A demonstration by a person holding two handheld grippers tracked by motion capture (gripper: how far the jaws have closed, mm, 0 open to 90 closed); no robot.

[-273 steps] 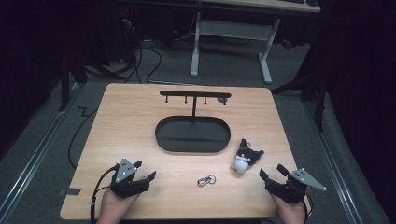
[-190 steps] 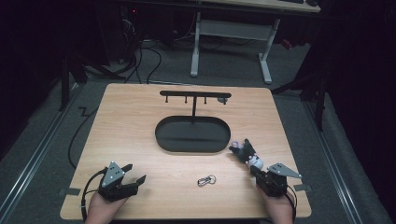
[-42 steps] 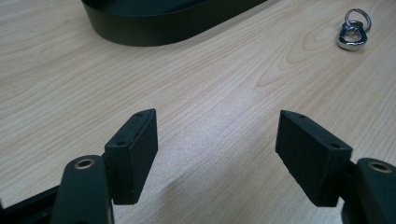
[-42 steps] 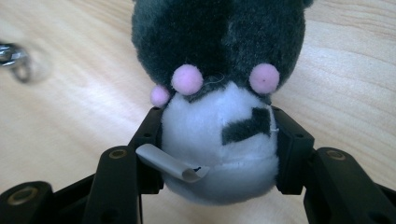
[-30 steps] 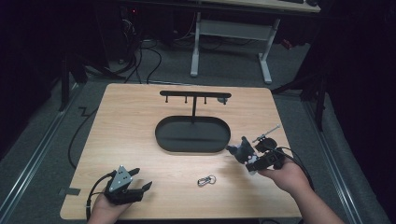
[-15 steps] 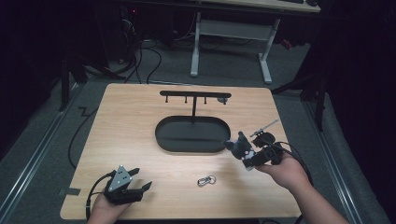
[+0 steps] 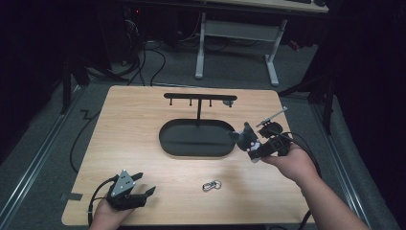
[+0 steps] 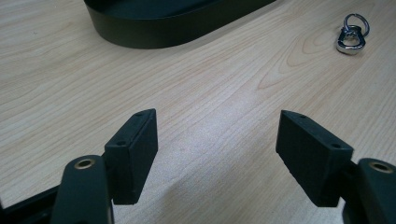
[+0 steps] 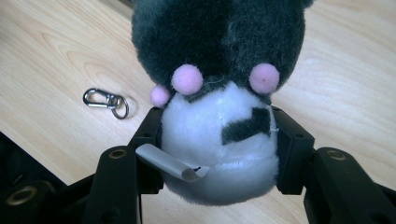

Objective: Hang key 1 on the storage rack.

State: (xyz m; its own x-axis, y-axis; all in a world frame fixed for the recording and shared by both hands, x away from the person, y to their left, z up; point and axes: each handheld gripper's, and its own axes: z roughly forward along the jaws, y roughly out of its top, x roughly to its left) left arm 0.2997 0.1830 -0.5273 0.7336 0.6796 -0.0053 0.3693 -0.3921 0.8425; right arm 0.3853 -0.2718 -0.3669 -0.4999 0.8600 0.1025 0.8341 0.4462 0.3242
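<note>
The right hand-held gripper [image 9: 219, 140] was clamped about half-closed on the white lower body of the plush toy [image 9: 219, 93], held above the desk [image 7: 143, 143] just beside the black oval tray [image 7: 196, 139]. The soft body could compress and slip out, dropping near the key clip [image 7: 211, 185]. The left hand-held gripper [image 8: 219, 154] rested wide open and empty.

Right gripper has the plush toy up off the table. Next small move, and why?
Probably carry the plush toy toward the hook stand behind the black oval tray. The right gripper is shut on the toy's white body and holds it above the table beside the tray. The metal clasp lies loose on the wood; the left gripper is open and holds nothing.
</note>
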